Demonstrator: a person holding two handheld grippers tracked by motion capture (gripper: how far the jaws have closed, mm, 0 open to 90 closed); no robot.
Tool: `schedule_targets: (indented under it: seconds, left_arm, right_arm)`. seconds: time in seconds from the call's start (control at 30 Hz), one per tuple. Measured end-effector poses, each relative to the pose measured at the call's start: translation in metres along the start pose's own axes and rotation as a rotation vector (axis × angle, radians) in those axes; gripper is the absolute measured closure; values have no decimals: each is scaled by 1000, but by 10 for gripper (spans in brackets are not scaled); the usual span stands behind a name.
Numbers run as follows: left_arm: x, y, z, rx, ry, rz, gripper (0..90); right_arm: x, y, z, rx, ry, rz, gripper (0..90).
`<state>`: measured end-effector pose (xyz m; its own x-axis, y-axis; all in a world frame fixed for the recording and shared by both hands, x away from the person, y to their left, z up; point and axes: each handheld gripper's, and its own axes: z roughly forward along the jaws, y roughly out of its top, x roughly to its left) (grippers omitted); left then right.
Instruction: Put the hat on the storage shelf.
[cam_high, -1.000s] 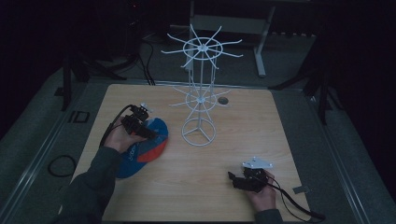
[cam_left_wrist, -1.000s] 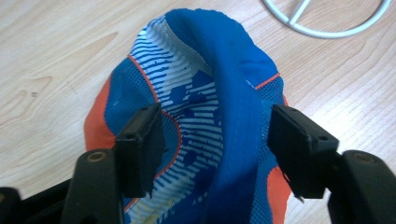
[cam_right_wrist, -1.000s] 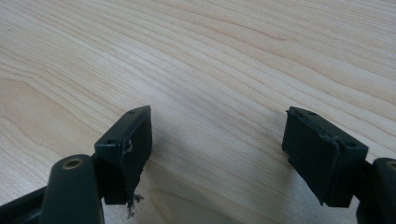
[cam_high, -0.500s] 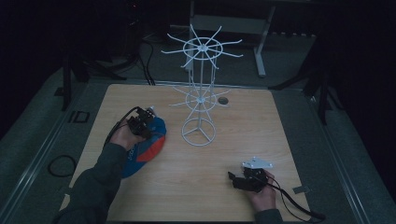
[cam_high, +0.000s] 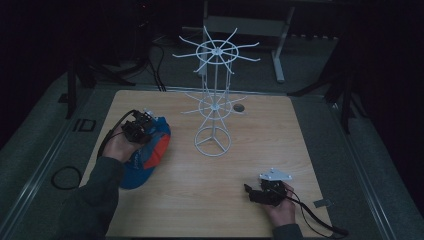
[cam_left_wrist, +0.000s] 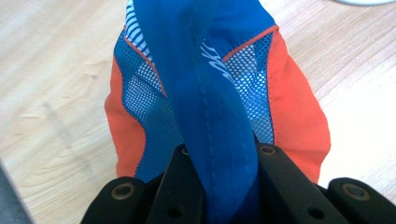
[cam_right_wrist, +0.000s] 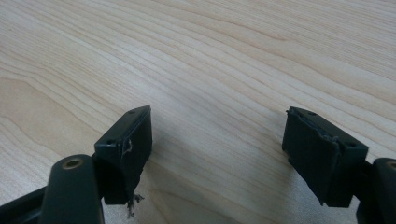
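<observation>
Room: dark surroundings, with a grey floor around a pale wooden tabletop (cam_high: 200, 190) seen from above; black cables and stand legs lie on the floor past its far edge.
Cap: a blue cap (cam_high: 150, 152) with orange panels and mesh lies toward 9 o'clock on the tabletop, near the left edge. In the left gripper view its blue fabric (cam_left_wrist: 219, 107) runs up from between the jaws, with mesh and orange panels on both sides of that strip.
Left gripper: the left gripper (cam_high: 140, 127) sits at the far end of the cap, held by the person's left hand (cam_high: 119, 146). Its jaws have just been closing and now pinch a fold of the blue cap fabric between them.
Right gripper: the right gripper (cam_high: 257, 194) is toward 5 o'clock, near the front edge, held low over bare wood in the right hand (cam_high: 281, 206). In the right gripper view its 2 jaws stand wide apart with nothing but wood grain between them.
Rack: a white wire rack (cam_high: 215, 95) with 2 tiers of spoke arms stands upright on a ring base at about 12 o'clock from the tabletop's centre, just right of the cap and apart from it.
Hole: a small round hole (cam_high: 239, 107) sits in the tabletop just beyond the rack, toward 1 o'clock.
</observation>
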<state>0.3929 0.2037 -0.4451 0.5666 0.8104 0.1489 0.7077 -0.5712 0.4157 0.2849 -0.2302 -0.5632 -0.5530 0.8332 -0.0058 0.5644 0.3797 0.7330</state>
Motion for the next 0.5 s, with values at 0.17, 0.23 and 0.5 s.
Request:
schedule_targets:
  seconds: [0.17,0.23,0.5]
  left_arm:
    - [1,-10,-17,-74,26,0,887]
    - [3,-13,-25,-103,29,-11,887]
    - [8,-21,-44,-178,24,-34,887]
  right_arm:
    - [0,0,0,0,0,0,241]
    - [0,0,0,0,0,-1,241]
    - [0,0,0,0,0,-1,241]
